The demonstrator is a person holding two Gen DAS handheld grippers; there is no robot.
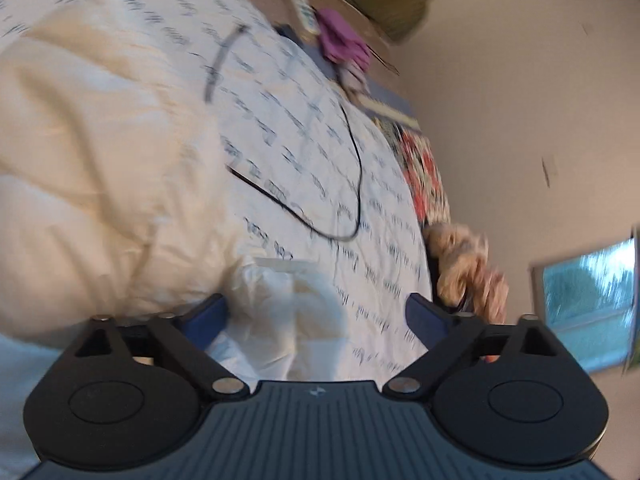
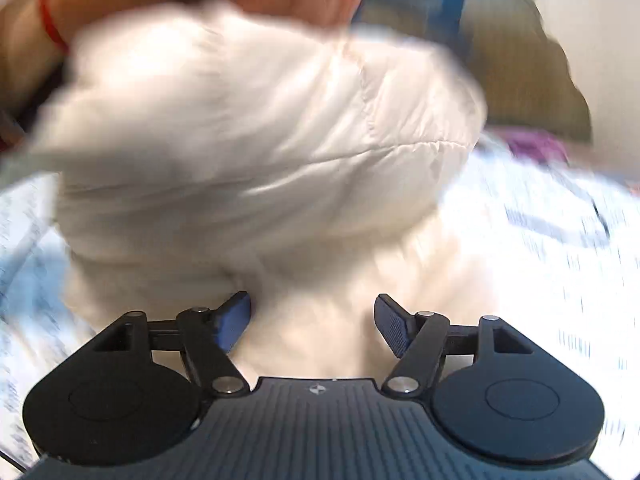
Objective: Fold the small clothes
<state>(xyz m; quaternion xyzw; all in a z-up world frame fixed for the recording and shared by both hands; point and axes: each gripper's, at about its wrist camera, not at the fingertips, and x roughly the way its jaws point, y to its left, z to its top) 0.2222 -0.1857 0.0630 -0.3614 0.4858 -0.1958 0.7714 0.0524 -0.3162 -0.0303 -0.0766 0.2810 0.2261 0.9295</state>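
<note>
On a bed spread with a white sheet (image 1: 320, 140) printed in lines of dark script, a cream garment (image 1: 100, 140) lies in soft folds, filling the left half of the left wrist view. The left gripper (image 1: 318, 318) hangs over the garment's near edge with its blue pads (image 1: 210, 316) spread wide apart; pale cloth shows in the gap between them, but neither pad presses on it. A thin black cable (image 1: 352, 168) loops across the sheet beyond the garment. Farther up the bed, near its edge, lie a purple cloth (image 1: 340, 40) and a white remote control (image 1: 304, 10), and along the bedside a red-and-white patterned fabric (image 1: 424, 172) and a tan crumpled bundle (image 1: 468, 268). A window (image 1: 588, 304) shows on the cream wall (image 1: 520, 80) at right.

The right wrist view is heavily blurred. There the garment (image 2: 248, 128) bulges up close in front of the camera, stitched seams visible across it, and covers most of the picture. The right gripper (image 2: 312, 324) has its jaws parted, with white cloth lying in the gap; the pads do not close on it. Behind the garment's upper left edge, a person's arm (image 2: 28, 32) wears a red band (image 2: 50, 26) at the wrist. The sheet (image 2: 540, 260) spreads out to the right, streaked by motion.
</note>
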